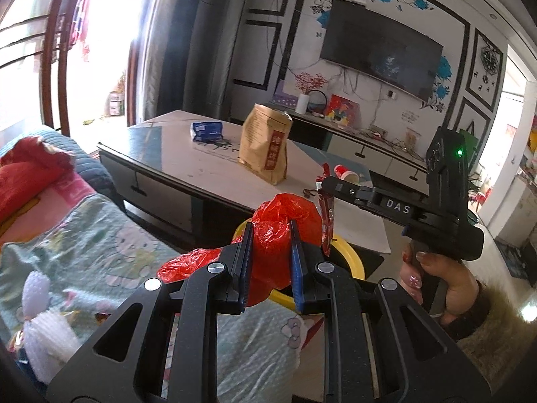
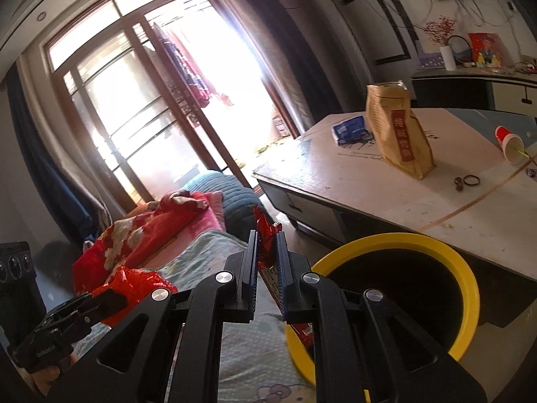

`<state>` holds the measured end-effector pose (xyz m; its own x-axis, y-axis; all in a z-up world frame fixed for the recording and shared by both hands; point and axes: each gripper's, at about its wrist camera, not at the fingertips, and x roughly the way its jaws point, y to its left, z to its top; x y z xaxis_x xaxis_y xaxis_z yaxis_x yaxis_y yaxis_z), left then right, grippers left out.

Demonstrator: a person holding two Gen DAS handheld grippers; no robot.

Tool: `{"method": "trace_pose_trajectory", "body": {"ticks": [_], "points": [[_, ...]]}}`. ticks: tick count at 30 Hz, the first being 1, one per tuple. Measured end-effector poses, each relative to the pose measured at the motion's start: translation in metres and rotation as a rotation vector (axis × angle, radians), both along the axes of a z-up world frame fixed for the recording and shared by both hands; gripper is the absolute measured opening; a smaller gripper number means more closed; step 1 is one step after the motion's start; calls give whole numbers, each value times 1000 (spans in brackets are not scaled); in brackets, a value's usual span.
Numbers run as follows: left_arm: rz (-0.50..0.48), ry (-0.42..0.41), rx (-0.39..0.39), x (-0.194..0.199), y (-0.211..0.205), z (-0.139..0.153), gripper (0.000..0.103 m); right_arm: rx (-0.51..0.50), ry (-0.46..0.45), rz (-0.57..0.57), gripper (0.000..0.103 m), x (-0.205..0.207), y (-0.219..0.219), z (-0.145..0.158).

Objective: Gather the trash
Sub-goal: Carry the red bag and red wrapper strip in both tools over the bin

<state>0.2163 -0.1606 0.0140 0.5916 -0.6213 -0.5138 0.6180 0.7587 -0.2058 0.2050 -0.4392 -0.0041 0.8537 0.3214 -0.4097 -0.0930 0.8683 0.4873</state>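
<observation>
Left wrist view puts my left gripper (image 1: 271,235) low in the middle, its blue-padded fingers (image 1: 296,262) clenched on a crumpled red plastic bag (image 1: 280,231) that bulges above and below the pads, held over the near edge of the yellow-rimmed bin (image 1: 352,257). To the right I see my right gripper (image 1: 327,184) reaching in sideways, a hand (image 1: 436,282) in a fuzzy sleeve wrapped round its handle, and a red snack wrapper (image 1: 326,216) hanging from its tip just beside the bag. White letters on that gripper's body read "DAS". From the right wrist view, the right gripper (image 2: 267,248) is closed on the wrapper (image 2: 266,245), which stands tilted between the fingers, its lower printed end dipping past the bin's yellow rim (image 2: 396,238); the print is too small for me to read. The bin's inside looks dark. My left gripper (image 2: 100,302) shows at lower left with the red bag (image 2: 134,280) bunched at its tip. On the coffee table (image 1: 208,168) behind the bin stand a tan paper bag (image 1: 265,144) with a red label strip of characters I cannot make out, a blue packet (image 1: 206,131) lying flat beyond it, and a red paper cup (image 2: 508,142) tipped on its side. A sofa with patterned blankets (image 1: 100,235) fills the left, and the table edge sits close behind the bin.
</observation>
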Motion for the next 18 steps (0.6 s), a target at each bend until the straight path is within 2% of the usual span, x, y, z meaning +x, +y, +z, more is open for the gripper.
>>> {"method": "trace_pose_trajectory", "body": {"ticks": [18], "points": [[-117,37,49,13,-63,-32,14,44,42,-123,10,0,-54,-26]]}}
